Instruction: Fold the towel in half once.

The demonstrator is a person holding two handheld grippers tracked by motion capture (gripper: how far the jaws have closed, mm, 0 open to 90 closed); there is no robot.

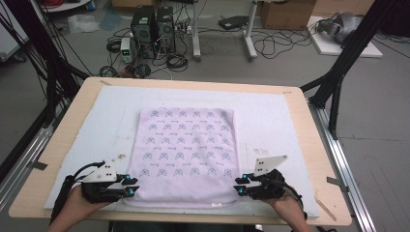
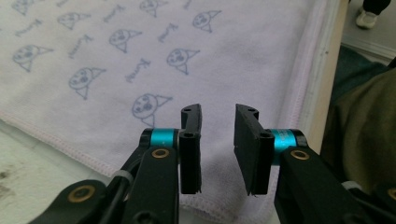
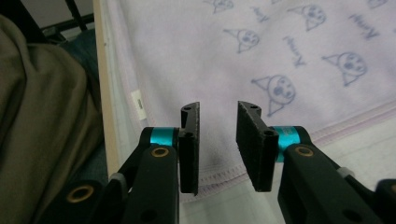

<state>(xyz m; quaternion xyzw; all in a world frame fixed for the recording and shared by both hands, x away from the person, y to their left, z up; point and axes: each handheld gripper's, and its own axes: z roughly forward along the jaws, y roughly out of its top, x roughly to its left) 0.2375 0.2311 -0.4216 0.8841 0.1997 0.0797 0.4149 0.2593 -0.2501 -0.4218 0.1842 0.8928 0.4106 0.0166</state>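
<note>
A pale lilac towel point(image 1: 186, 150) printed with small blue cartoon faces lies flat on the white mat point(image 1: 270, 116), its near hem along the table's front edge. My left gripper point(image 1: 129, 186) rests at the towel's near left corner, pointing right. In the left gripper view the towel point(image 2: 140, 60) spreads under the left gripper point(image 2: 218, 112), whose jaws stand apart with nothing pinched. My right gripper point(image 1: 240, 186) sits at the near right corner, pointing left. The right gripper point(image 3: 218, 109) hovers over the towel point(image 3: 280, 51) hem, its jaws likewise apart; a small white label point(image 3: 137, 103) shows on the hem.
The mat covers a wooden tabletop point(image 1: 72, 121). Computer towers point(image 1: 152, 29), cables and a cardboard box point(image 1: 287, 14) stand on the floor beyond. Black frame struts point(image 1: 338, 82) flank the table. Olive clothing point(image 3: 42, 116) of the person shows past the front edge.
</note>
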